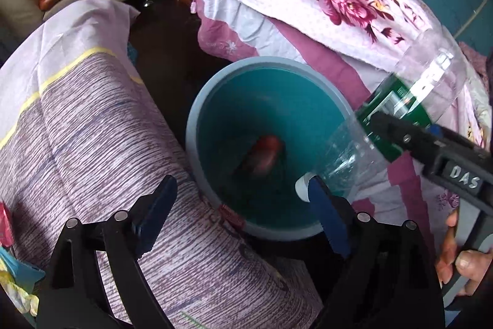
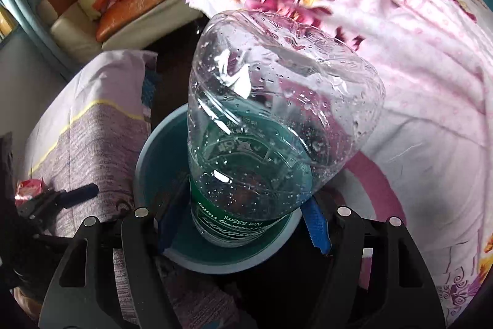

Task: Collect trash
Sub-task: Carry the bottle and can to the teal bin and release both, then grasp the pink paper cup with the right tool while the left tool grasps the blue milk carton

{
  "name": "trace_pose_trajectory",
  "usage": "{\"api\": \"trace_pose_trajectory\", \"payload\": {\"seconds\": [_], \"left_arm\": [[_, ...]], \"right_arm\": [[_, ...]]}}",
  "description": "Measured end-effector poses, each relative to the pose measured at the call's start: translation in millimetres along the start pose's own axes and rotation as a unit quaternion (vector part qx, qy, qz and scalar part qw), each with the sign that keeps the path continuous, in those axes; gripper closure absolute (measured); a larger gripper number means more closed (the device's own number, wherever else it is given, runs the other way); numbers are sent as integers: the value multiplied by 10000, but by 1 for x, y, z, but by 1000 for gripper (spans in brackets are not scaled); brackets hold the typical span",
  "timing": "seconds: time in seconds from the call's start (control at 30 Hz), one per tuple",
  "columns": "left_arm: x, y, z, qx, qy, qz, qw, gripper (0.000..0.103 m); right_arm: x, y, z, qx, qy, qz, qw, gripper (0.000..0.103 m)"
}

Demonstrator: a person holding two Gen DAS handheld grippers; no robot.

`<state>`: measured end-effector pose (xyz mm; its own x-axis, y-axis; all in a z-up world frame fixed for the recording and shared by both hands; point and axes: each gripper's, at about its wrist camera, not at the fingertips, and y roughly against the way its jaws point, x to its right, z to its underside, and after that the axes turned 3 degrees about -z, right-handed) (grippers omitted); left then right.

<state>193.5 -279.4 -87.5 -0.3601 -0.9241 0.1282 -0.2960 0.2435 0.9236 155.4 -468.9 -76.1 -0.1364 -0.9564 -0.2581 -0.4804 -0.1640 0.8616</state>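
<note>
My right tongs (image 2: 243,224) grip a clear plastic bottle (image 2: 265,119) neck-down over the teal bin (image 1: 197,100); my left tongs (image 1: 237,215) hang open, empty; next, I judge, release it inside.

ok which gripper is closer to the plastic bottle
Right. The right gripper is clamped on the plastic bottle at its green label, holding it cap-down over the bin. The left gripper hangs open and empty above the bin, beside the bottle's cap end.
</note>
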Motion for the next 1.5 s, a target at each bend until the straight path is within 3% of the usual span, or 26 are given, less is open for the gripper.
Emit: {"api": "trace_pose_trajectory", "payload": {"seconds": [0.27,0.47,0.73,1.03,1.5], "left_arm": [[-21,23,11,66,341,91,9994,11],[-31,43,22,200,450,123,9987,11],[-47,77,42,430,645,208,9968,11],[-83,118,85,664,989,141,9928,10],[-159,181,172,1039,1704,-207,9797,10]], "right_arm": [[-9,-16,6,-606,-58,-182,9980,36],[-14,-3,5,-517,-101,-121,9985,23],[-32,22,5,-361,-67,-72,9993,20],[-75,43,17,-307,255,-131,9991,19],[-180,48,72,-830,1367,-618,9852,19]]}}
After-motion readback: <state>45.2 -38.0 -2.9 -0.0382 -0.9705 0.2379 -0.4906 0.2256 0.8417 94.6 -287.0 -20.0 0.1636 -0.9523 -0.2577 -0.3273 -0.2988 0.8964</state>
